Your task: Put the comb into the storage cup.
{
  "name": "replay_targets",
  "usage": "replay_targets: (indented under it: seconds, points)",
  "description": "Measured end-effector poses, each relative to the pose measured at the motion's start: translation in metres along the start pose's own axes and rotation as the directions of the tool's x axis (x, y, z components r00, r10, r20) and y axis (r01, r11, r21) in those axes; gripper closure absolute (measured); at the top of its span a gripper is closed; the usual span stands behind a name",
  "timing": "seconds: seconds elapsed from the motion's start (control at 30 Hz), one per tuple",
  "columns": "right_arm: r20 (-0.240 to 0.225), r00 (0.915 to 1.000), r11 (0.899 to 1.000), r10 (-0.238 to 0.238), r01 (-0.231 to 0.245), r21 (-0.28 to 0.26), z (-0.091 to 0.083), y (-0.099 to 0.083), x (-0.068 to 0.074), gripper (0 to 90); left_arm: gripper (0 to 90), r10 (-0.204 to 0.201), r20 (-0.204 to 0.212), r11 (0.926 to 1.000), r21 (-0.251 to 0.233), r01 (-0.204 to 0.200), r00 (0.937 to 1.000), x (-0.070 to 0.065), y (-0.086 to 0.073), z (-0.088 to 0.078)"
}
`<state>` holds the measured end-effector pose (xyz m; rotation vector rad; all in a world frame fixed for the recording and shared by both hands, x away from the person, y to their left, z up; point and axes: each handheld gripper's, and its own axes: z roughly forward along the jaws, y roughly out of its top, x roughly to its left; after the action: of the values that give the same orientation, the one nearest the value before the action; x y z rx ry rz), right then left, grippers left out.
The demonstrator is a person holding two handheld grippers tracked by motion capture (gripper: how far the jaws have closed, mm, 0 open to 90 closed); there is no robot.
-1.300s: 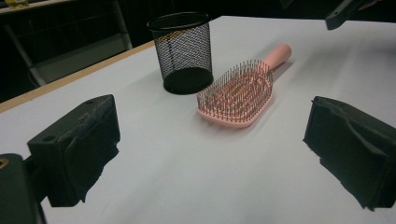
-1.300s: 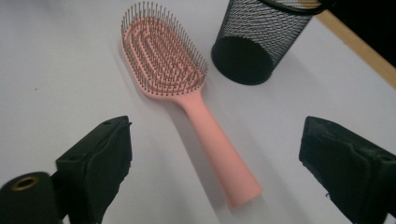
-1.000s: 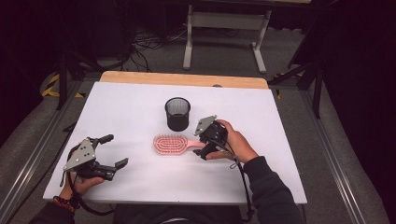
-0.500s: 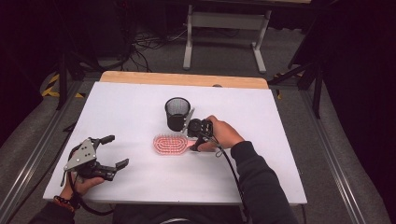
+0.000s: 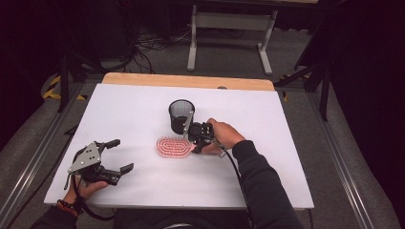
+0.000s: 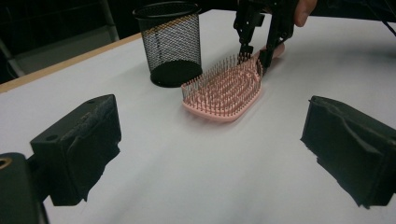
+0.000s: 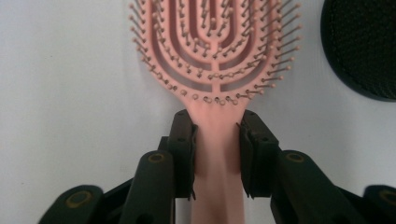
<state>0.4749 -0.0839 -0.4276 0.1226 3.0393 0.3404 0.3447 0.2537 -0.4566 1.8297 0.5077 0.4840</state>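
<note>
**Right claw closed on hairbrush handle; left claw idle and open**

High view: lying bristles-up near the middle of the white table (image 5: 267,119), a pink hairbrush (image 5: 173,146), just in front of a black mesh cup (image 5: 181,115). Reaching in from the lower right, the right claw (image 5: 193,138), sitting over the brush's handle end beside the cup, hand (image 5: 224,136) behind it. Resting near the table's front left corner, well apart from the brush, the left claw (image 5: 119,155), jaws spread and holding nothing.

Left gripper view: framing bare table, the left claw (image 6: 210,140), its two black pads wide apart. Lying beyond them, the hairbrush (image 6: 224,91), bristles upward, with the mesh cup (image 6: 172,42) standing upright just behind it. Coming down onto the brush's far end, the right claw (image 6: 254,56).

Right gripper view: pressing on both sides of the handle just below the bristle head, the right claw (image 7: 217,142), jaws nearly closed around the hairbrush (image 7: 215,51). Showing at the upper right edge, the mesh cup (image 7: 364,46).
</note>
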Motion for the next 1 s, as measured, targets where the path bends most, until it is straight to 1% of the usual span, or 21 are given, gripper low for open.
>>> replay_targets:
  seconds: [0.03, 0.1, 0.17, 0.2, 0.3, 0.37, 0.43, 0.47, 0.5, 0.53, 0.57, 0.6, 0.63, 0.7, 0.77, 0.83, 0.87, 0.9, 0.93, 0.97, 1.0]
  points:
    - [0.005, 1.0, 1.0, -0.003, 0.003, -0.003, 0.0, -0.001, 0.001, 69.3, 5.5, -0.002, 0.0, 1.0, 0.001, 0.002, 1.0, -0.001, 0.0, 0.001]
    - [0.014, 0.9999, 1.0, 0.003, -0.003, -0.026, 0.0, -0.003, 0.003, 69.4, 5.5, 0.006, -0.007, 1.0, 0.005, -0.006, 1.0, -0.001, 0.001, 0.002]
    - [0.019, 0.9998, 0.999, 0.005, -0.004, -0.038, -0.001, -0.005, 0.003, 69.4, 5.6, 0.0, -0.008, 1.0, 0.0, 0.0, 1.0, 0.0, 0.001, 0.002]
    - [0.029, 0.9994, 0.997, 0.016, -0.014, -0.077, -0.001, -0.011, 0.005, 69.5, 5.6, 0.0, -0.01, 1.0, 0.003, 0.0, 1.0, 0.001, 0.001, 0.003]
    - [0.052, 0.9977, 0.99, 0.045, -0.038, -0.137, -0.001, -0.019, 0.007, 69.5, 5.6, -0.011, -0.011, 0.9999, 0.009, 0.011, 0.9999, 0.002, -0.001, 0.007]
    - [0.071, 0.9953, 0.983, 0.065, -0.052, -0.174, -0.002, -0.023, 0.009, 69.5, 5.7, -0.011, -0.014, 0.9999, 0.009, 0.011, 0.9999, 0.001, 0.0, 0.006]
    - [0.092, 0.9927, 0.974, 0.078, -0.056, -0.219, -0.003, -0.027, 0.009, 69.5, 5.8, -0.009, -0.021, 1.0, 0.003, 0.009, 0.9997, 0.0, 0.001, 0.004]
    - [0.096, 0.9922, 0.969, 0.079, -0.054, -0.242, -0.004, -0.029, 0.009, 69.5, 6.0, -0.018, -0.023, 0.9998, -0.004, 0.018, 0.9996, 0.0, 0.001, 0.003]
    - [0.105, 0.9905, 0.958, 0.089, -0.056, -0.282, -0.005, -0.031, 0.01, 69.5, 6.5, -0.019, -0.028, 0.9998, -0.007, 0.019, 0.9994, 0.0, 0.001, 0.002]
    - [0.103, 0.9882, 0.949, 0.113, -0.077, -0.305, -0.007, -0.033, 0.011, 69.5, 7.1, -0.029, -0.033, 0.9993, -0.024, 0.028, 0.999, 0.0, 0.002, 0.002]
    - [0.113, 0.9863, 0.944, 0.12, -0.078, -0.321, -0.007, -0.034, 0.013, 69.5, 7.3, -0.035, -0.037, 0.9989, -0.033, 0.034, 0.9987, 0.001, 0.002, 0.002]
    - [0.133, 0.9823, 0.94, 0.132, -0.082, -0.333, -0.008, -0.036, 0.015, 69.5, 7.3, -0.044, -0.036, 0.9986, -0.032, 0.043, 0.9984, 0.002, 0.002, 0.002]
    - [0.137, 0.9806, 0.934, 0.14, -0.085, -0.346, -0.009, -0.037, 0.017, 69.5, 7.3, -0.059, -0.03, 0.9975, -0.041, 0.058, 0.9978, 0.002, 0.002, 0.002]
    - [0.142, 0.9777, 0.919, 0.155, -0.09, -0.384, -0.009, -0.039, 0.021, 69.5, 7.3, -0.071, -0.029, 0.9969, -0.037, 0.07, 0.9971, 0.003, 0.001, 0.001]
    - [0.156, 0.9709, 0.9, 0.181, -0.1, -0.425, -0.009, -0.042, 0.025, 69.5, 7.1, -0.072, -0.034, 0.9967, -0.04, 0.07, 0.9968, 0.003, 0.001, 0.001]
    - [0.168, 0.9657, 0.883, 0.198, -0.101, -0.458, -0.009, -0.044, 0.029, 69.5, 6.9, -0.07, -0.033, 0.997, -0.036, 0.069, 0.997, 0.003, 0.002, 0.001]
    - [0.182, 0.9608, 0.873, 0.209, -0.1, -0.477, -0.009, -0.045, 0.031, 69.5, 6.9, -0.072, -0.032, 0.9968, -0.037, 0.071, 0.9969, 0.003, 0.002, 0.0]
    - [0.188, 0.9578, 0.864, 0.217, -0.099, -0.493, -0.009, -0.046, 0.033, 69.5, 7.4, -0.07, -0.035, 0.9967, -0.045, 0.068, 0.997, 0.002, 0.002, 0.001]
    - [0.188, 0.9578, 0.864, 0.217, -0.099, -0.493, -0.009, -0.046, 0.033, 69.5, 8.0, -0.07, -0.035, 0.9967, -0.045, 0.068, 0.997, 0.002, 0.002, 0.001]
    - [0.205, 0.9522, 0.853, 0.226, -0.092, -0.514, -0.01, -0.047, 0.037, 69.5, 8.2, -0.063, -0.039, 0.997, -0.047, 0.061, 0.9973, 0.002, 0.002, 0.0]
    - [0.216, 0.9481, 0.846, 0.234, -0.089, -0.525, -0.01, -0.047, 0.039, 69.5, 8.3, -0.063, -0.039, 0.997, -0.047, 0.061, 0.9973, 0.002, 0.002, 0.0]
